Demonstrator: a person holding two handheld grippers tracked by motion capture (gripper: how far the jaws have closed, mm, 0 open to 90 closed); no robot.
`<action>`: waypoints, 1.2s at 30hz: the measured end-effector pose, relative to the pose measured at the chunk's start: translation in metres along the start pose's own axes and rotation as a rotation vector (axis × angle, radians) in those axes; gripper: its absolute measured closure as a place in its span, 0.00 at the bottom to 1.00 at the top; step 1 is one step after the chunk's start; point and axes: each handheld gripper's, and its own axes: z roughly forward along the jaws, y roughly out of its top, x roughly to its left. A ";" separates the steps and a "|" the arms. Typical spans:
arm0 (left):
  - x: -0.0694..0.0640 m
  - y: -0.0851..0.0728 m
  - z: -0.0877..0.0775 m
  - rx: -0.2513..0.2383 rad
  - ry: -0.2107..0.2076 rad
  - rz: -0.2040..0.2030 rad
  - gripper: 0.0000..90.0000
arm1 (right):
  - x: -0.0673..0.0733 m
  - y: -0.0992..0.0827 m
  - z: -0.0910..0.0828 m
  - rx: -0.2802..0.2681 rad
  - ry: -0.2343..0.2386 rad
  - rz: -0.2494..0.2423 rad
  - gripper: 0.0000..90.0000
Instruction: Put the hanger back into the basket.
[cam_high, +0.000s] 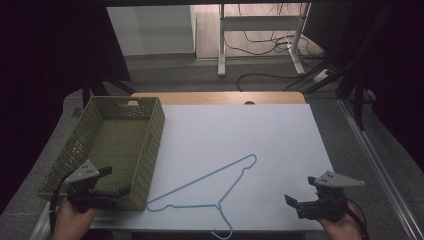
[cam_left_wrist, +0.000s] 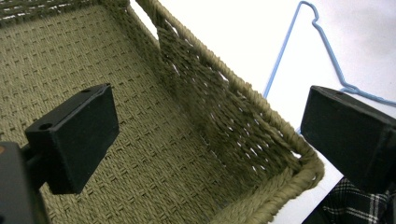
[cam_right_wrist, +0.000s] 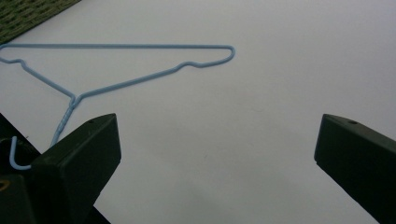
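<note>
A light blue wire hanger (cam_high: 218, 204) lies flat on the white table cover (cam_high: 240, 125), its hook hanging past the front edge. An olive woven basket (cam_high: 150, 150) stands at the left with nothing in it. My left gripper (cam_high: 116, 181) is open and held over the basket's near right corner. In the left gripper view the left gripper (cam_left_wrist: 210, 112) straddles the basket rim (cam_left_wrist: 261, 100), with the hanger (cam_left_wrist: 327, 46) beyond. My right gripper (cam_high: 300, 190) is open at the front right. In the right gripper view the right gripper (cam_right_wrist: 217, 140) has bare table between its jaws and the hanger (cam_right_wrist: 116, 45) ahead to the left.
A wooden table edge (cam_high: 215, 97) shows behind the white cover. Beyond it are white desk legs (cam_high: 221, 45) and cables (cam_high: 265, 42) on the floor. Dark curtains flank both sides. Plaid fabric (cam_left_wrist: 355, 205) shows low in the left gripper view.
</note>
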 end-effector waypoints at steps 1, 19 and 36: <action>0.000 0.000 -0.001 0.001 -0.002 -0.001 0.05 | 0.000 0.000 0.000 -0.001 0.001 0.002 0.00; -0.004 0.004 0.005 0.062 -0.019 0.012 0.04 | 0.000 -0.001 0.001 0.007 -0.015 0.016 0.00; -0.044 0.042 0.012 0.031 -0.191 0.165 0.10 | 0.001 0.000 0.001 0.016 -0.014 0.013 0.00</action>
